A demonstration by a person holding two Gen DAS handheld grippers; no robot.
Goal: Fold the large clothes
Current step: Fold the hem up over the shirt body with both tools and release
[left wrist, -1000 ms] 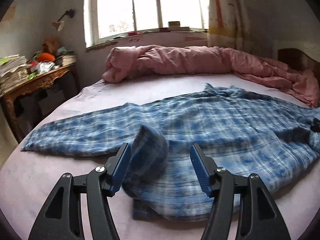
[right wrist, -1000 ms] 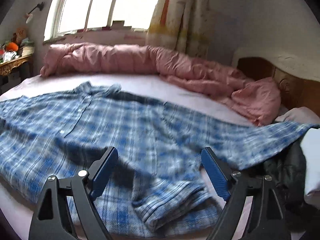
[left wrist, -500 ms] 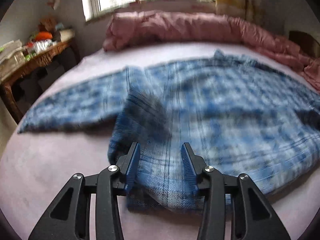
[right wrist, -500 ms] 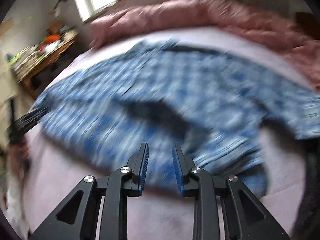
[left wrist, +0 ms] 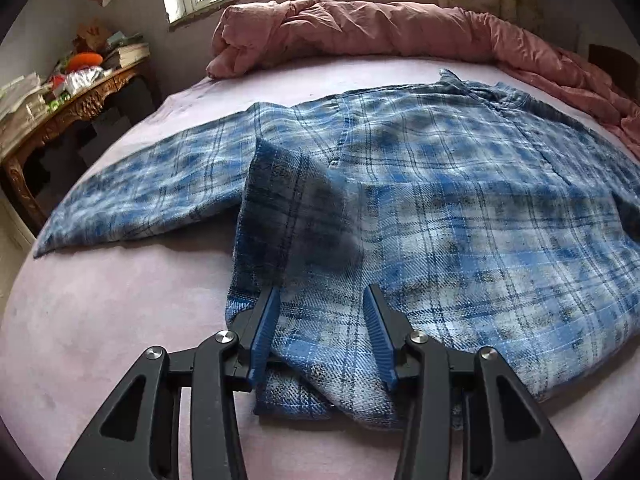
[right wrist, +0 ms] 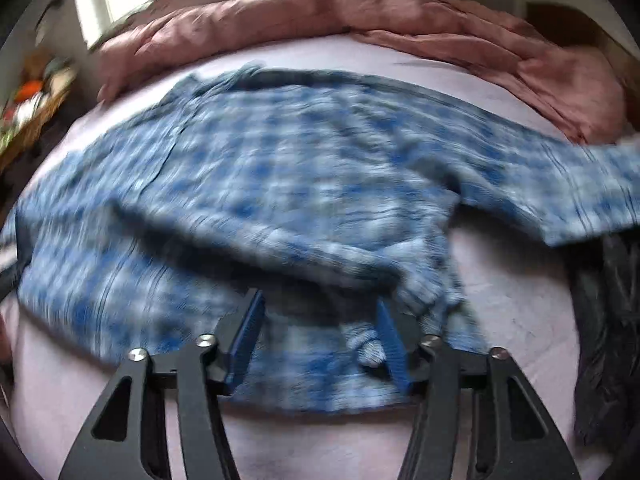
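- My left hand-held gripper (left wrist: 320, 334) has its jaws partly apart, straddling the near hem of the shirt (left wrist: 440, 184); cloth lies between the pads, but I cannot tell whether they press on it.
- My right hand-held gripper (right wrist: 320, 340) is opening, with a bunched bit of hem just inside its right-hand pad; the view is blurred, so I see no firm pinch.
- The shirt lies spread across the bed (left wrist: 100, 320), collar toward the quilt (left wrist: 360, 28), one flap turned over near my left jaws.
- I would seat both pads over all hem layers, squeeze together, then lift evenly so the fold lands straight toward the collar.
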